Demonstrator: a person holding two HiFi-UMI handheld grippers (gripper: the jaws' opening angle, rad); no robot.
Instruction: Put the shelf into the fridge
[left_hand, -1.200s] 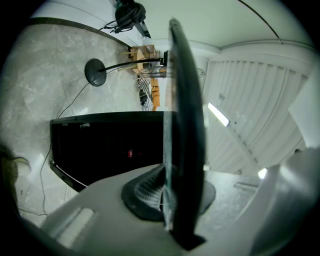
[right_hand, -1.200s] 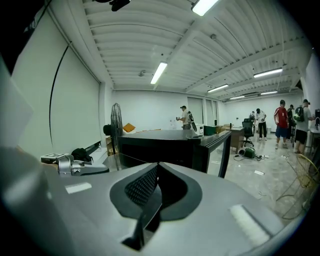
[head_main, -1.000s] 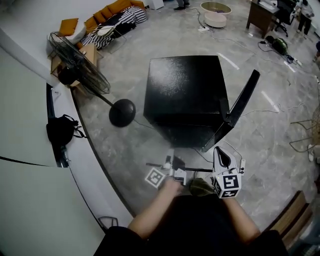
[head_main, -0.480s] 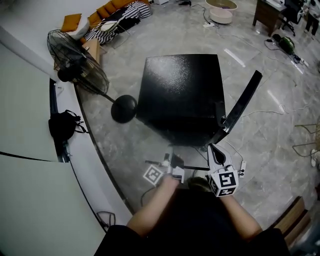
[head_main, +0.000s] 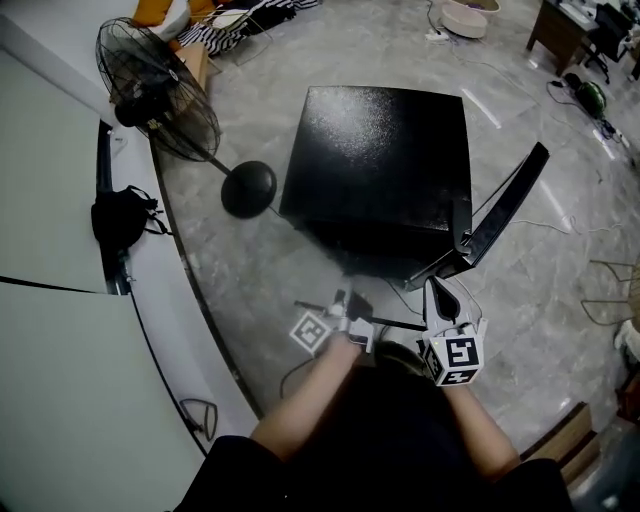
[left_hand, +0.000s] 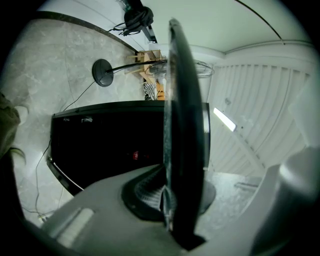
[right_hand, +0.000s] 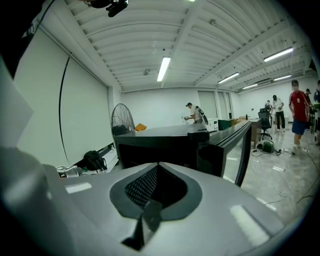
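The black fridge (head_main: 375, 170) stands on the floor with its door (head_main: 500, 215) swung open to the right. Its dark open front (left_hand: 100, 145) fills the left gripper view. The shelf (left_hand: 182, 125), a thin dark-rimmed plate, is seen edge-on there. My left gripper (left_hand: 170, 210) is shut on its near edge. In the head view the shelf (head_main: 395, 323) is only a thin line running right from the left gripper (head_main: 345, 308), just in front of the fridge. My right gripper (head_main: 437, 292) hovers beside it near the door's lower corner. In its own view the right gripper (right_hand: 150, 200) is shut with nothing between its pads.
A standing fan (head_main: 160, 90) with a round base (head_main: 250, 188) is left of the fridge. A black bag (head_main: 120, 215) lies by the white wall. Cables trail over the floor on the right. People (right_hand: 299, 107) stand far off in the hall.
Both grippers and the shelf have drifted a little lower and closer to the fridge's open front. The jaws look the same as before.
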